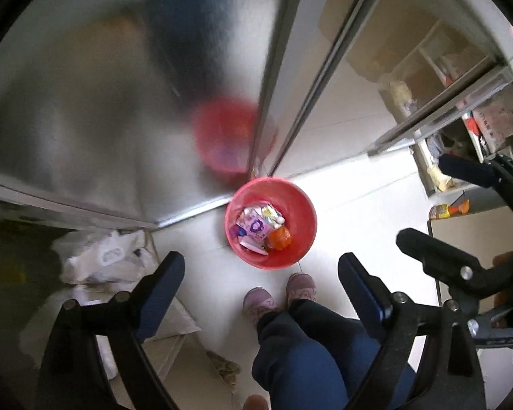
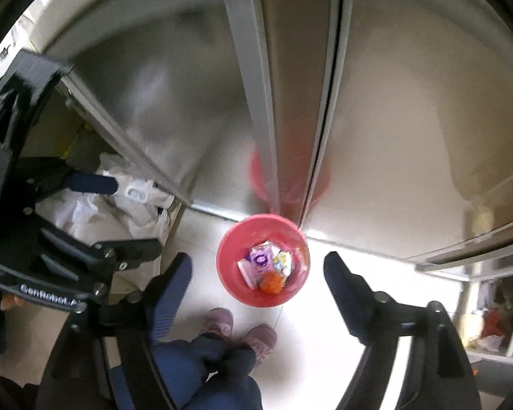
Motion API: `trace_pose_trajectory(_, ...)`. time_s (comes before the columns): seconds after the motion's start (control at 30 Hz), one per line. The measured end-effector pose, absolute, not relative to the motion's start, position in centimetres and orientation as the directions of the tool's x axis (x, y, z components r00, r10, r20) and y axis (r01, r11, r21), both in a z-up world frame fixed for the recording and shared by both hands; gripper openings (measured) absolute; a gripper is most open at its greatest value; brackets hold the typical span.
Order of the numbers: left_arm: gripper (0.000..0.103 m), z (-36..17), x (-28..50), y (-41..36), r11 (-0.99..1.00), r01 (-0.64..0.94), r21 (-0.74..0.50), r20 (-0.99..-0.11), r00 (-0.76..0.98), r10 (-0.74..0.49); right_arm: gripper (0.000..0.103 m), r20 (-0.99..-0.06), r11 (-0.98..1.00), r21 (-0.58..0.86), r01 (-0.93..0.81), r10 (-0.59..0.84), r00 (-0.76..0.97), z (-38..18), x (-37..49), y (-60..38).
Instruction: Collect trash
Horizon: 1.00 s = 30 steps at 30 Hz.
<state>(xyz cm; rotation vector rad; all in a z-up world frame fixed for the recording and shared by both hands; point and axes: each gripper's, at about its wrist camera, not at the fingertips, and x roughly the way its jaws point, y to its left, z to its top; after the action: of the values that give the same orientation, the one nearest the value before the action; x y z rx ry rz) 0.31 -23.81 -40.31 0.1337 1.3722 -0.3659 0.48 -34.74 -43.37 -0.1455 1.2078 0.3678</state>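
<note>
Both claws are wide apart and empty: left claw [image 1: 260, 273], right claw [image 2: 256, 273]. The red bin [image 1: 302, 205] with wrappers sits on the floor below, between the fingers. I'd center over the rim before dropping anything.

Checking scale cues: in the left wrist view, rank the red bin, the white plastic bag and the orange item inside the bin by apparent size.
1. white plastic bag
2. red bin, nearly alike
3. orange item
</note>
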Motion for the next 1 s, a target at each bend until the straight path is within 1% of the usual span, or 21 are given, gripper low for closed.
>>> trace_pose_trajectory(0.03,0.090,-38.4,0.2,-23.4,0.937,0.329,-0.117,-0.970,0.165,-0.179,0.091,-0.928,0.935,0.080,-0.345,0.196,0.317,-41.8,0.3,-34.6)
trace_pose_trajectory(0.13,0.090,-32.6,-0.2,-22.2,0.945,0.308,-0.108,-0.956,0.230,-0.184,0.103,-0.914,0.947,0.058,-0.317,0.178,0.365,-36.2,-0.2,-34.3)
trace_pose_trajectory(0.27,0.090,-25.7,-0.5,-20.8,0.952,0.297,-0.076,-0.939,0.300,-0.169,0.103,-0.903,0.962,0.040,-0.270,0.150,0.402,-29.2,-0.9,-33.9)
trace_pose_trajectory(0.33,0.090,-22.7,-0.7,-19.8,0.958,0.276,-0.079,-0.929,0.329,-0.172,0.103,-0.885,0.969,-0.003,-0.249,0.113,0.451,-25.1,-1.2,-33.4)
trace_pose_trajectory(0.4,0.094,-19.1,-1.3,-18.6,0.967,0.246,-0.069,-0.911,0.380,-0.162,0.103,-0.867,0.973,-0.033,-0.230,0.087,0.491,-21.9,-1.5,-33.1)
trace_pose_trajectory(0.47,0.103,-16.4,-1.8,-17.6,0.976,0.211,-0.044,-0.892,0.433,-0.134,0.103,-0.845,0.972,-0.058,-0.226,0.073,0.530,-18.2,-2.0,-32.7)
trace_pose_trajectory(0.63,0.103,-9.0,-5.0,-16.1,0.987,0.152,-0.055,-0.830,0.543,-0.130,0.103,-0.785,0.965,-0.107,-0.241,0.067,0.615,-11.2,-4.5,-31.8)
trace_pose_trajectory(0.8,0.103,-2.8,-10.1,-16.1,0.996,0.089,-0.031,-0.756,0.649,-0.082,0.103,-0.718,0.956,-0.124,-0.267,0.099,0.689,-6.4,-7.4,-32.0)
trace_pose_trajectory(1.0,0.103,1.4,-16.1,-17.3,1.000,0.022,-0.020,-0.688,0.725,-0.030,0.103,-0.628,0.946,-0.151,-0.285,0.131,0.767,-3.2,-11.6,-32.2)
